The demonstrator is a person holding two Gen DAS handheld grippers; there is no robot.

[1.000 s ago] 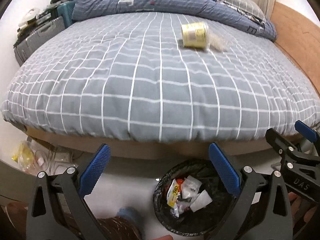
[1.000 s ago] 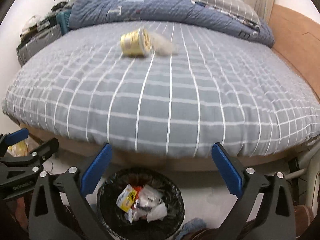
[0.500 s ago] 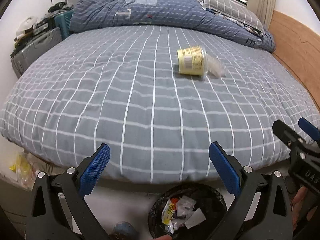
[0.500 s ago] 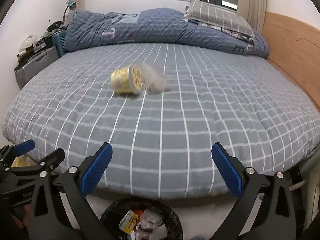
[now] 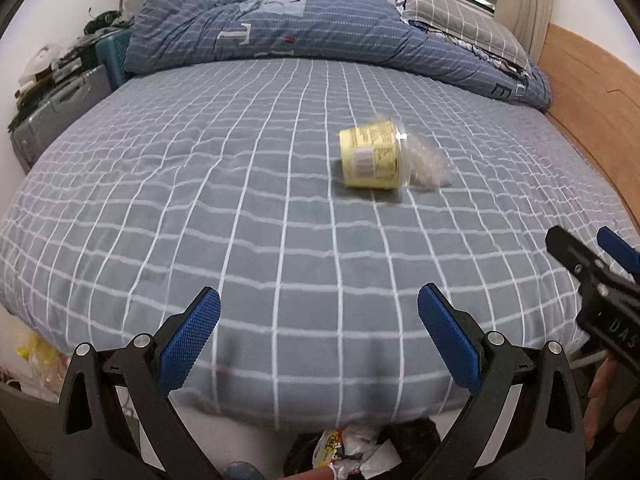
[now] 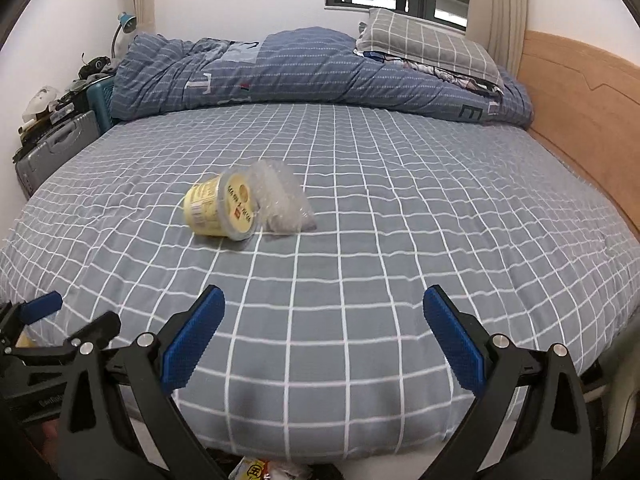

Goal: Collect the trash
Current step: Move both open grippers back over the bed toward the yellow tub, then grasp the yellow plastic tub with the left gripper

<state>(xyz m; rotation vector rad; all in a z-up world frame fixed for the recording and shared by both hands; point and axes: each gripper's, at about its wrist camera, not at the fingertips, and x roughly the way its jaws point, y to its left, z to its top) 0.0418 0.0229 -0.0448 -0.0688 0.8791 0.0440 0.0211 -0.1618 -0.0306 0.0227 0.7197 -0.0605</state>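
Left wrist view: the left hand-held gripper (image 5: pixel 319 332) hangs released above the near edge of a bed (image 5: pixel 200 216) covered in a grey checked sheet, its blue-padded fingers (image 5: pixel 188 344) spread wide with nothing between them. A yellow tub (image 5: pixel 370 158) lies on its side toward the middle of the bed, right of centre, a crumpled clear plastic bag (image 5: pixel 430 164) touching its lidded end. A rolled blue duvet (image 5: pixel 320 28) and a grey checked pillow (image 5: pixel 460 26) run along the far edge. A black-lined trash bin (image 5: pixel 360 452) holding wrappers peeks out below the near edge. The right hand-held gripper (image 5: pixel 596 256) enters at the right margin

Right wrist view: the right hand-held gripper (image 6: pixel 324 336) is likewise released over the bed's near edge, fingers (image 6: pixel 454 344) apart and empty. The tub (image 6: pixel 220 210) sits left of centre, well apart from the fingertips, the bag (image 6: pixel 282 200) against its right side. A wooden headboard (image 6: pixel 580 92) borders the right edge; a grey suitcase (image 6: pixel 52 148) stands beside the far-left corner. The left tool (image 6: pixel 60 328) shows at the lower left, its fingers parted
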